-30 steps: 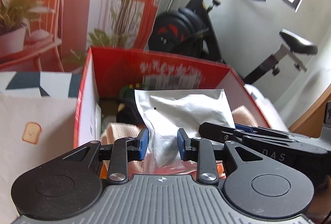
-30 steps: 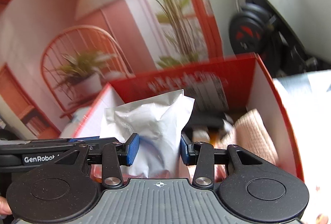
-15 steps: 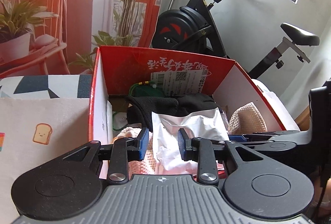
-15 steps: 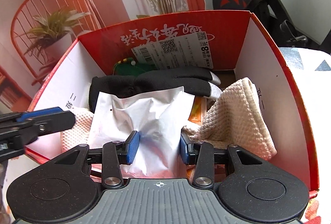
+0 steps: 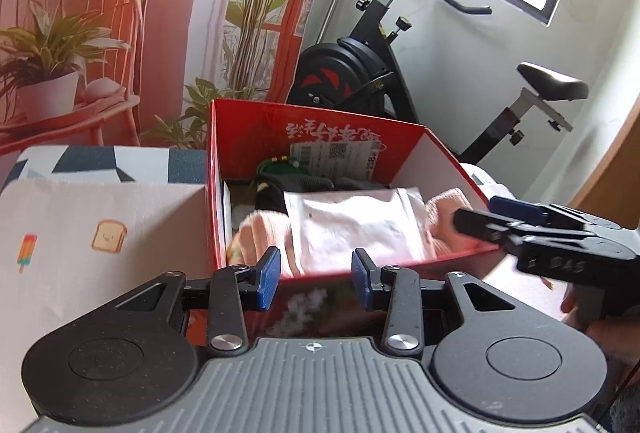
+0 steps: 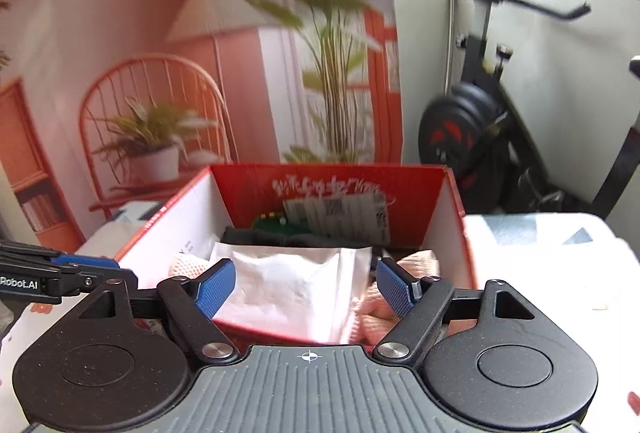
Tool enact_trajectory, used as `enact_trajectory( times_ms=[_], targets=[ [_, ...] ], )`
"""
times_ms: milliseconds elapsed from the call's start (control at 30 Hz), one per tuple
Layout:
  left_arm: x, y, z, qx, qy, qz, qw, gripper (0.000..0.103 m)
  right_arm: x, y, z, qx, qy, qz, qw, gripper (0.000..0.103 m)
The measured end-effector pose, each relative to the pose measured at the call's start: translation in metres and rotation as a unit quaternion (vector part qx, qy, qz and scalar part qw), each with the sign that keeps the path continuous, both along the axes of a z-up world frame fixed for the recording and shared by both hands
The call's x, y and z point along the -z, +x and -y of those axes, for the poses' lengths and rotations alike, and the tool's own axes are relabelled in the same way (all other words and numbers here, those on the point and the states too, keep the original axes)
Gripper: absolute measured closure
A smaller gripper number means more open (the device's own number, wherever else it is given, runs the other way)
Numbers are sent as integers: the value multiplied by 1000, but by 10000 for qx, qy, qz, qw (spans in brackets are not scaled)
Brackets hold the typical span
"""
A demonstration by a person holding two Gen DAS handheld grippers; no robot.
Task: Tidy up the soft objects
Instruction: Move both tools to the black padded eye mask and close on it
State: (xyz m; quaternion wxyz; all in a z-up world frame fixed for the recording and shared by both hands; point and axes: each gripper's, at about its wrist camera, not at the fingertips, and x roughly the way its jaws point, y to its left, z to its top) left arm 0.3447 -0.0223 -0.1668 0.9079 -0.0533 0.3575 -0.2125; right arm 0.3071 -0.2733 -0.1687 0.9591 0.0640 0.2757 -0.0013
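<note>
While both grippers hang at the near wall of the box: nothing is held.
Pouch: white pouch (image 5: 356, 229) lies flat in the red box (image 5: 320, 131), on the pink knits (image 5: 260, 233) and black cloth (image 6: 256, 235).
Long axis: across the box, side to side.
Left gripper (image 5: 316, 275): jaws have just been parting, nothing between them; pouch ahead and beyond the wall.
Right gripper (image 6: 306, 287): jaws have just been spreading wide, clear of the pouch; pouch straight ahead.
Nearer hand: right, I judge.

Exercise bike (image 5: 360, 73), plant backdrop (image 5: 160, 13)
</note>
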Motion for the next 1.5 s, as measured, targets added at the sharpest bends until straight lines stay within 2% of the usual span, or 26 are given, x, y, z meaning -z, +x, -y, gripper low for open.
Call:
enact_trajectory(
  times_ms=[200,367,600,800,967,1300,1333,1367,1500],
  targets=[
    [15,-31,-7,84,-228,-74,9997,62,2,-55,15,104,-72,352,9993,29],
    [37,-37,2,168,-214,-317,9991,62,28,-82,22,258,-93,216,9994,30],
    [75,-28,18,164,-195,-696,9973,62,86,-85,29,602,0,-361,9975,35],
    [95,-24,30,211,-48,-880,9959,62,119,-83,30,807,127,-503,9954,38],
    [102,-22,32,180,28,-936,9954,62,131,-87,27,811,94,-426,9958,37],
    [110,-18,48,149,173,-948,9952,60,132,-88,35,792,202,-360,9960,37],
    [109,-20,50,170,288,-894,9954,66,132,-89,35,799,210,-351,9960,37],
    [108,-22,52,195,424,-814,9956,80,132,-90,35,803,219,-338,9960,37],
    [99,-31,50,230,515,-530,9970,90,131,-96,38,815,310,-199,9960,38]
  ],
)
